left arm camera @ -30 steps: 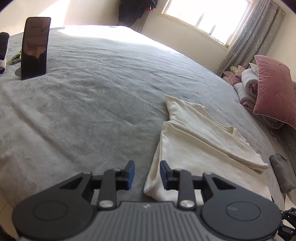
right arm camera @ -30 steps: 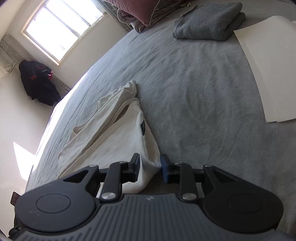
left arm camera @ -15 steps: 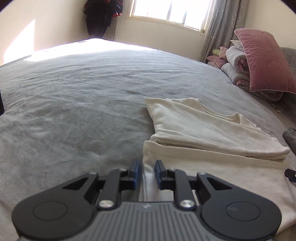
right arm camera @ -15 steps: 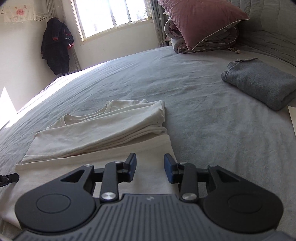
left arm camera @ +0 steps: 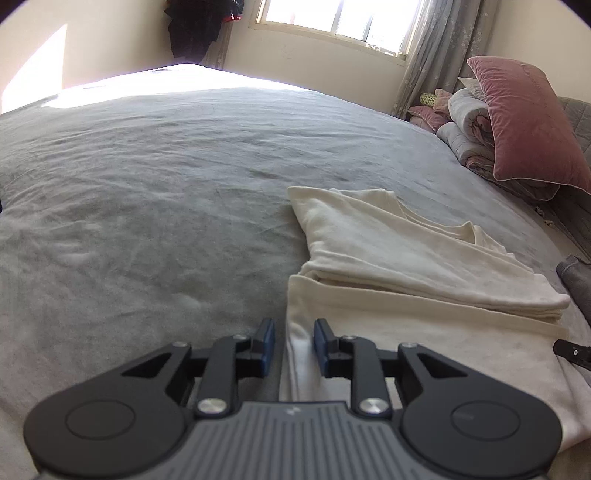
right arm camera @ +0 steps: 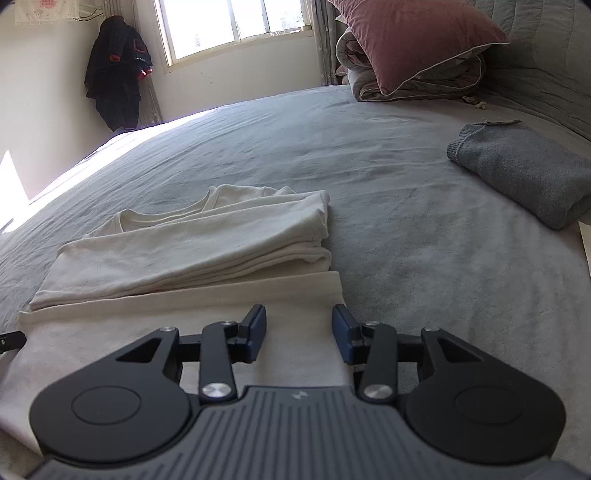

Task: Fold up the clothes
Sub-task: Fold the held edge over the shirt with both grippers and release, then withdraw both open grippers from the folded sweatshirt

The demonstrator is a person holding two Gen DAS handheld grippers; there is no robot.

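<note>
A cream shirt (left arm camera: 388, 258) lies partly folded on the grey bed (left arm camera: 147, 184), its upper part doubled over toward me, its lower part flat. It also shows in the right wrist view (right arm camera: 192, 254). My left gripper (left arm camera: 293, 345) is open, low over the shirt's near left edge, with the edge between its jaws. My right gripper (right arm camera: 299, 334) is open over the shirt's near right corner, holding nothing. The tip of the other gripper shows at the frame edge in each view.
A folded grey garment (right arm camera: 524, 177) lies on the bed to the right. A pink pillow (right arm camera: 410, 33) on rolled bedding (left arm camera: 465, 136) sits at the far right. A dark jacket (right arm camera: 118, 70) hangs by the window. Open bed surface stretches left and beyond the shirt.
Both grippers have swung round to face the shirt squarely and dropped low at its near edge. The right jaws have opened wider; the left jaws narrowed, then reopened.
</note>
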